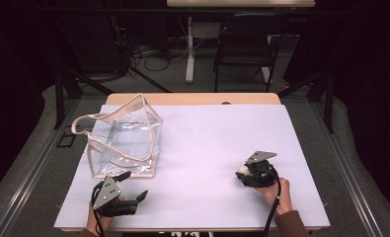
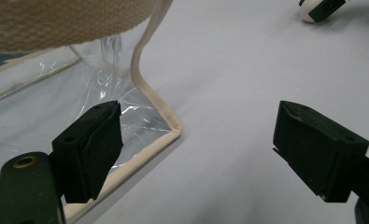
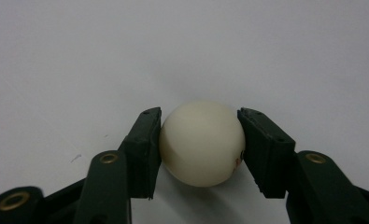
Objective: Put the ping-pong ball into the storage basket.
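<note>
A: One clear bag [image 1: 126, 140] stands far left on the table [image 1: 207, 148]; the left gripper [image 1: 128, 185], jaws apart, waits at its near corner.

B: The right gripper [image 1: 243, 173], near right, is clamped on the white ball [image 3: 202, 143]. Grasp looks done; next, likely a lift and carry left to the bag.

— Where do we have our left gripper [image 1: 131, 186]?

— Low at seven o'clock, jaws spread wide, pointing toward one o'clock.

— And our right gripper [image 1: 242, 171]?

— At five o'clock, wrist reaching in from the near edge, jaws pinched in, pointing toward ten o'clock.
</note>
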`<action>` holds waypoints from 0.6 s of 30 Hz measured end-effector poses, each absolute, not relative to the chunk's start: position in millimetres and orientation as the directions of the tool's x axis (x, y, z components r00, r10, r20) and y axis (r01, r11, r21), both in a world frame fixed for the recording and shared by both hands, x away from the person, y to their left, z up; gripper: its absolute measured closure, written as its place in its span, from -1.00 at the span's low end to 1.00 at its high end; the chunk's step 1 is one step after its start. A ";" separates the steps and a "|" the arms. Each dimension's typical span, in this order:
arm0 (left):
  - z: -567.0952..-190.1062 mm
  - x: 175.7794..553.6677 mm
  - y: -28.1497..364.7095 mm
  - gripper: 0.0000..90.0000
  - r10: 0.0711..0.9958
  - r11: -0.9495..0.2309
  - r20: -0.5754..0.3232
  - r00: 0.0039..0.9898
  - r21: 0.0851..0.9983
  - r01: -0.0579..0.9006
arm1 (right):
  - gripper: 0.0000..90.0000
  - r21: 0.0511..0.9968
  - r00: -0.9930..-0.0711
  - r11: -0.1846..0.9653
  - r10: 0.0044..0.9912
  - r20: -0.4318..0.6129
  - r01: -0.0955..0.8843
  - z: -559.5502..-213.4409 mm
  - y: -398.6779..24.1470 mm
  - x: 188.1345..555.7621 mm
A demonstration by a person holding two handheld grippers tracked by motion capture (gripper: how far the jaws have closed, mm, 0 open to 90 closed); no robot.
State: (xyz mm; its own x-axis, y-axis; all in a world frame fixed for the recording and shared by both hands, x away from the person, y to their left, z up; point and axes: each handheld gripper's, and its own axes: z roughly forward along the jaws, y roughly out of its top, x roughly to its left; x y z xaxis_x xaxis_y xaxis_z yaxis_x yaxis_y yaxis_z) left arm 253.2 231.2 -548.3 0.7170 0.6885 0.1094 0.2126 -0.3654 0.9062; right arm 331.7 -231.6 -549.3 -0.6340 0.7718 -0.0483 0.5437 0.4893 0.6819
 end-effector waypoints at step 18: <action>-548.4 253.3 231.0 -0.65 0.689 -0.366 0.110 0.717 0.906 0.213 | 0.12 0.704 -0.636 0.492 0.768 -0.075 0.512 -537.5 -228.8 326.7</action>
